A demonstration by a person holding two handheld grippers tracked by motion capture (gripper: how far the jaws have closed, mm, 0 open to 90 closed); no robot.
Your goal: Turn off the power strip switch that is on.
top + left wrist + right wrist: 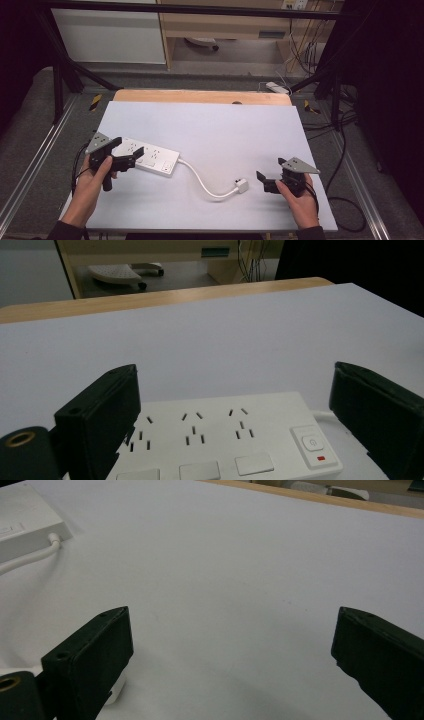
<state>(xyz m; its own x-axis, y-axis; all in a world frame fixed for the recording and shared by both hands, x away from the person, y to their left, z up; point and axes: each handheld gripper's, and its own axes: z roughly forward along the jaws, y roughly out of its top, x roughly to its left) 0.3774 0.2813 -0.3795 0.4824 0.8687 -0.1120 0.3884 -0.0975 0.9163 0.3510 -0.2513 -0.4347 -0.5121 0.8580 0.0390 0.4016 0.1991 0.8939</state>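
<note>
- Here, a white power strip lies flat on the left part of the white tabletop.
- The left gripper is over the strip's near end. Its jaws are spread wide, one on each side, and grip nothing.
- The strip's white cord bends across the tabletop to a white plug.
- The right gripper sits just right of the plug. Its jaws are wide apart too, with bare tabletop between them.

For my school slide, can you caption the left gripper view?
Open left tool poised over a white power strip on the white table.
</note>
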